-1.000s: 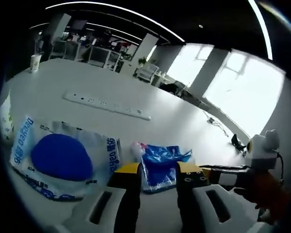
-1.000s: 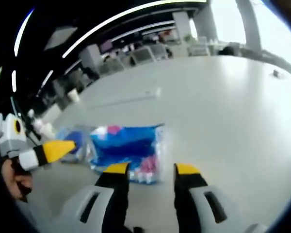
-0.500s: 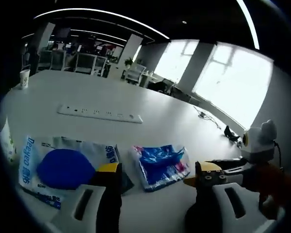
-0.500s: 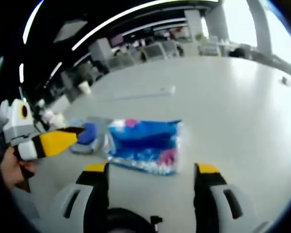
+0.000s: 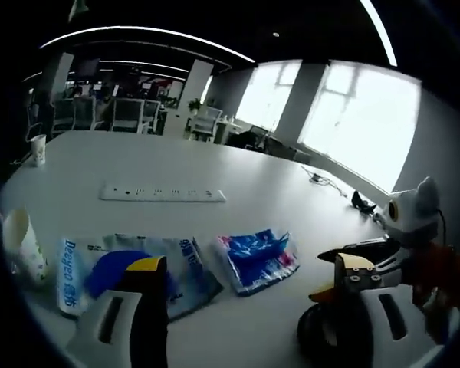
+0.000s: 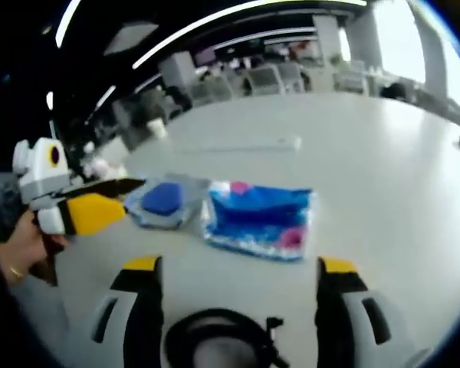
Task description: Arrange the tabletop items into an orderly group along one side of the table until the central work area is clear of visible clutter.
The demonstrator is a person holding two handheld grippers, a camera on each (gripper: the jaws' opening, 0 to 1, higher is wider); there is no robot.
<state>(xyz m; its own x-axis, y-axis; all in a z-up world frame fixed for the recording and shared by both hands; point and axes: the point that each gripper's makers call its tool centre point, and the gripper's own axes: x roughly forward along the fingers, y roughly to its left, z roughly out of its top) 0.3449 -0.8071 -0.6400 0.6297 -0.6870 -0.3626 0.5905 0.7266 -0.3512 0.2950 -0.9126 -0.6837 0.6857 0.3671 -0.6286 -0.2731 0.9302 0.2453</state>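
Both grippers, left [image 5: 249,280] and right [image 6: 238,280], gape wide and empty, hovering apart from the blue packet [image 6: 259,220] and glove bag [image 5: 130,264], already side by side, likely grouped.

A pale grey-white tabletop [image 5: 276,192] carries a clear plastic packet with blue lettering and a deep blue round patch [image 5: 130,268], and beside it a crinkled bright blue packet with pink and white marks [image 5: 254,259]. A long white power strip [image 5: 162,194] is dotted with dark sockets. A white paper cup [image 5: 37,148] has a faint greenish print. The left hand-held gripper [image 5: 249,307] has grey bodies with black jaws tipped yellow; the right hand-held gripper [image 6: 238,295] is coloured the same.
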